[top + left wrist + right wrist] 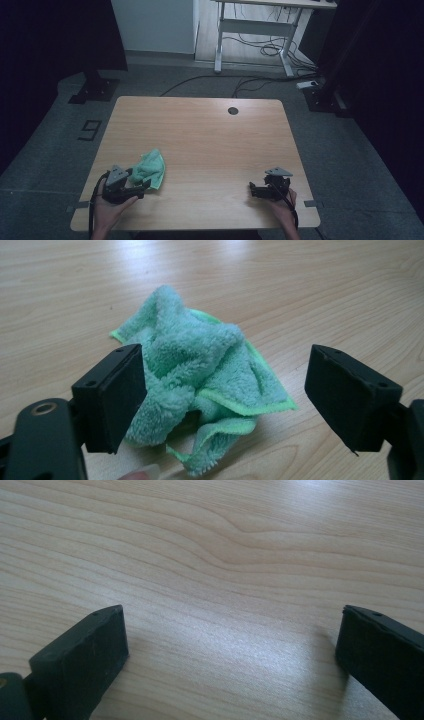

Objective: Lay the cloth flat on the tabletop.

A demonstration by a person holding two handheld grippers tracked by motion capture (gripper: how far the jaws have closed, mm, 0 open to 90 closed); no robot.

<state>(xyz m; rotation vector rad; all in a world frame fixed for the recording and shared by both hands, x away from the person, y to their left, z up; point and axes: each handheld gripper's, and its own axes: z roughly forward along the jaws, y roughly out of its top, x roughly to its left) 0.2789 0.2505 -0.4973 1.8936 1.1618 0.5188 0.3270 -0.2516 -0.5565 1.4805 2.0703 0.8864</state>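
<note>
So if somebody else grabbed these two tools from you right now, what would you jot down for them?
Left hand-held gripper: open, jaws either side of the crumpled green cloth, one jaw touching it, not yet closed.
Right hand-held gripper: open, holding nothing, over bare table at the near right.
Cloth lies bunched on the near left of the table, not spread or folded.
Done: left gripper lined up on the cloth.
Left: probably close on it and carry on from there.
</note>
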